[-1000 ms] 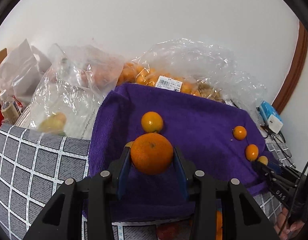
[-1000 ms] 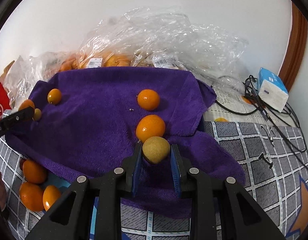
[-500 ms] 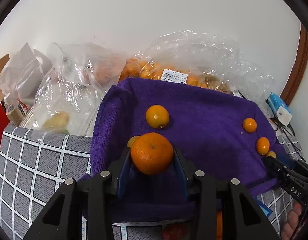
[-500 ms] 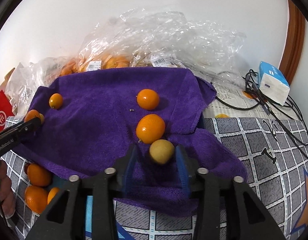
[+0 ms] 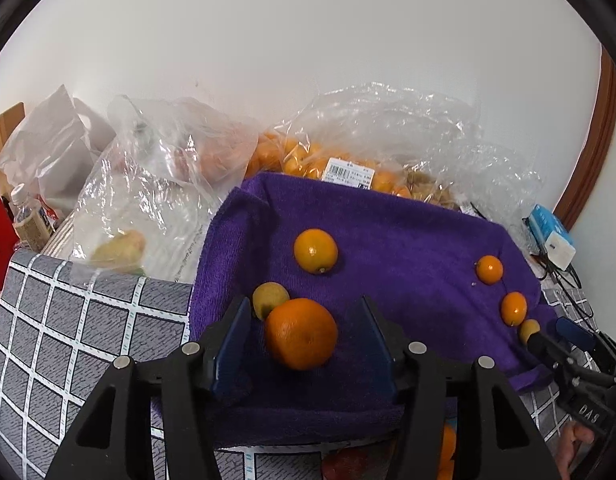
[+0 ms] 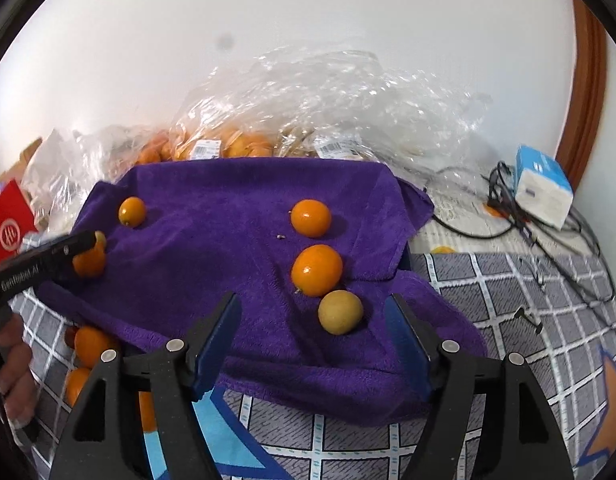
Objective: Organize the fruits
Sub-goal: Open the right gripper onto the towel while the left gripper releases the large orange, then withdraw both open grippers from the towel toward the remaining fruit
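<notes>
Roughly midway, I'd judge: large round orange (image 5: 301,334) sits loose on the purple fleece towel (image 5: 407,240) between the spread jaws of the left gripper (image 5: 304,340), beside a small yellow-tan fruit (image 5: 270,305). Right gripper (image 6: 311,340) also released, a pale yellow round fruit (image 6: 340,312) resting just ahead. Bagged oranges in crinkled clear plastic (image 5: 347,168) untouched. Only the right view shows loose oranges off the towel (image 6: 90,346).

Towel (image 6: 228,248): purple pile cloth, showing matt. Bags (image 5: 156,184): clear crinkly plastic, glaring. Oranges (image 6: 316,270): glossy peel. Grippers: matt blk plastic.
</notes>
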Demonstrator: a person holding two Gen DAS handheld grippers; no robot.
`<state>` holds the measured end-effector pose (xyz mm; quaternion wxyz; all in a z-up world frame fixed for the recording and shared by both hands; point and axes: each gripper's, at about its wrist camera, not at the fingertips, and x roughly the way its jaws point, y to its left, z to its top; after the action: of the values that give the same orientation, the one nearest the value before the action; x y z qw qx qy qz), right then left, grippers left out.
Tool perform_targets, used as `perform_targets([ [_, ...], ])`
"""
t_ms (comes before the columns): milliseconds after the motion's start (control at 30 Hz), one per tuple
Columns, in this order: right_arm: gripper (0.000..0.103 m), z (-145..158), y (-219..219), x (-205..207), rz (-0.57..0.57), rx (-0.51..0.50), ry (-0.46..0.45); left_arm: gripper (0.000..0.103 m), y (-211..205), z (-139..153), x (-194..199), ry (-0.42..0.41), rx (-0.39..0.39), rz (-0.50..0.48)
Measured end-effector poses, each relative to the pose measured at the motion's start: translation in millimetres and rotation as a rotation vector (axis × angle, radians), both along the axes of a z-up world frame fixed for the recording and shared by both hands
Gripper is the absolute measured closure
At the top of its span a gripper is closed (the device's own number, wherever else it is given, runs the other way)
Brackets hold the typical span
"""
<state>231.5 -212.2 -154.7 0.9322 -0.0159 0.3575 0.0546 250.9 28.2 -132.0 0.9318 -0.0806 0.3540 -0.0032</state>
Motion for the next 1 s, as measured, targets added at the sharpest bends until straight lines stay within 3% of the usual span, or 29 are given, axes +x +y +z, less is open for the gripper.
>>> perform_targets([
  [167, 0.03, 6.1, 7.0, -3.2, -0.014, -0.068, -0.048, 0.05, -2.3, 6.6, -3.7, -0.043, 0.027, 0.011],
  [400, 0.03, 21.2, -8.8, -5.9, -0.076, -0.011, 0.002, 0.05, 6.4, 21.3, -11.5, -0.091, -0.024, 0.022],
  [600, 0.031, 28.7, 1.5, -31.7, -0.048, 0.017, 0.018, 0.05, 9.8, 35.4, -19.7, -0.135, -0.049, 0.019],
  [700, 0.04, 28.1, 16.2, -53.7, -0.002, 0.014, 0.007, 0.05, 12.8, 47.8, -26.1, -0.155, -0.097, -0.022],
  [800, 0.047, 23.5, 31.8, -65.9, 0.045, 0.0, 0.013, 0.05, 13.4, 55.0, -32.5, -0.131, -0.055, -0.014],
  [933, 0.065, 10.9, 54.1, -67.9, 0.118, -0.006, 0.055, 0.05, 26.1, 52.2, -56.4, -0.093, -0.032, -0.029],
  [1000, 0.066, 2.7, 61.7, -65.0, 0.166, 0.008, 0.087, 0.05, 36.6, 44.0, -70.6, -0.075, -0.001, -0.021],
])
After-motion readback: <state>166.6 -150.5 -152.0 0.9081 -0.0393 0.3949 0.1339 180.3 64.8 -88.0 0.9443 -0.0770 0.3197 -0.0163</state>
